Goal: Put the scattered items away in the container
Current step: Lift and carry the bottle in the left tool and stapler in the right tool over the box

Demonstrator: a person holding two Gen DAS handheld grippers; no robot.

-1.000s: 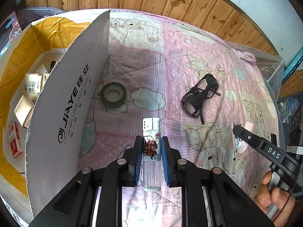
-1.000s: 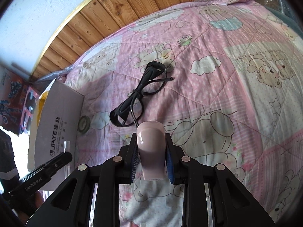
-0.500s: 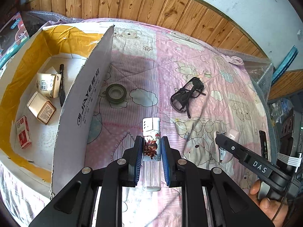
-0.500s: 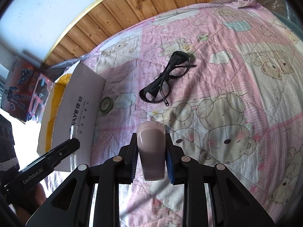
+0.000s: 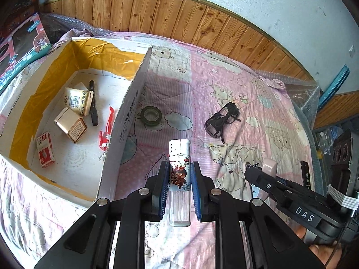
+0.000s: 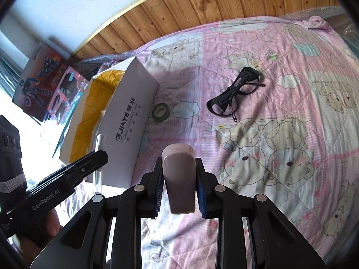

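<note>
Though clamped, right hand-held gripper's pink object looks unidentifiable.

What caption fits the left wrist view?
Left claw holds a lighter beside the box; tape and glasses remain.

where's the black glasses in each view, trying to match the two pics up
Left wrist: black glasses lie right of centre on the pink quilt, beyond the held lighter.
Right wrist: black glasses lie upper centre-right on the quilt.
Shared landmark: the green tape roll, between glasses and box.
</note>
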